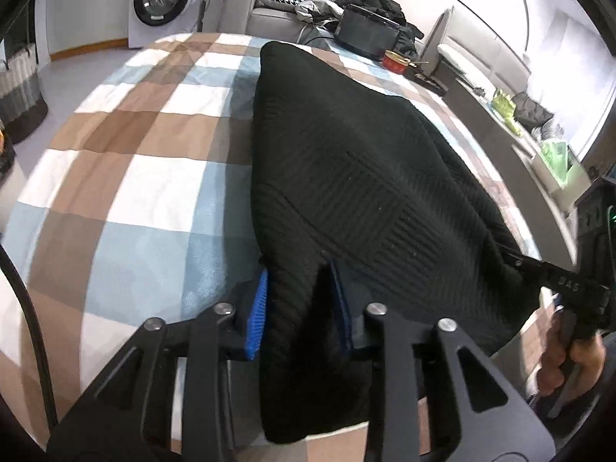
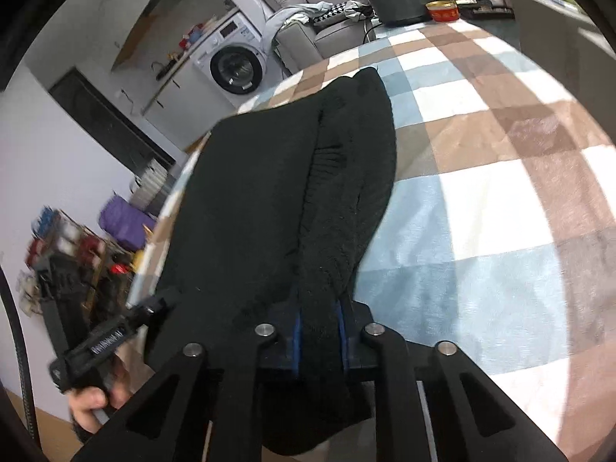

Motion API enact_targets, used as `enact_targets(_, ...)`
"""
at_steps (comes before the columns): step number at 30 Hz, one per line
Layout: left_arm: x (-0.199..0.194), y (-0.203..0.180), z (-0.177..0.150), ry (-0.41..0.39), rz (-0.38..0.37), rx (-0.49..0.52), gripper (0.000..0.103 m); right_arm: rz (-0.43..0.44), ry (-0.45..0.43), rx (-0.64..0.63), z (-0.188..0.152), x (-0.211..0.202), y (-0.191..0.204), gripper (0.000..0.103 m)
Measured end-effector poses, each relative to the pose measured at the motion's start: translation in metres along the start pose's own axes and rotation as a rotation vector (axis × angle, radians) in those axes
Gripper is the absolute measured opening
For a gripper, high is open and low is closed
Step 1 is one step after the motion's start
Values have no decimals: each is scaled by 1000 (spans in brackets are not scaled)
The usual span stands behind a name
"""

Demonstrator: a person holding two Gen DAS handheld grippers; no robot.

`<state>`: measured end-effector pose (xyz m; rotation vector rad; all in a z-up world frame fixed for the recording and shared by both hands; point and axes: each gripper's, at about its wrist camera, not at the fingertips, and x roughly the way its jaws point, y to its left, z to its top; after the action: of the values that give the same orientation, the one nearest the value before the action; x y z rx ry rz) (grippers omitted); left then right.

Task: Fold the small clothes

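Left wrist view: our left gripper pinches the black sweater; our right gripper pinches it too, above the checked blanket.

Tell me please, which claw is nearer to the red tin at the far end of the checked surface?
Right, probably. The red tin lies far ahead and rightward of the left claw and the right claw; on the black garment, the left one grips further left.
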<state>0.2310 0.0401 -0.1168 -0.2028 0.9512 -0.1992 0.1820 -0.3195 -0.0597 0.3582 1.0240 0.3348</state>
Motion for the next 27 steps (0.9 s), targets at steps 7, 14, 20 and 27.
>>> enact_targets(7,-23,-9,-8,-45,88,32,65,-74,-58,-86,-5,-31,3,81)
enact_targets(14,-57,-22,-15,-130,168,75,85,-13,-184,-159,-19,-73,16,101)
enact_targets(20,-87,-34,-24,-191,174,90,98,5,-278,-231,-34,-105,40,103)
enact_targets(27,-121,-44,-34,-272,175,92,101,12,-366,-296,-52,-133,58,103)
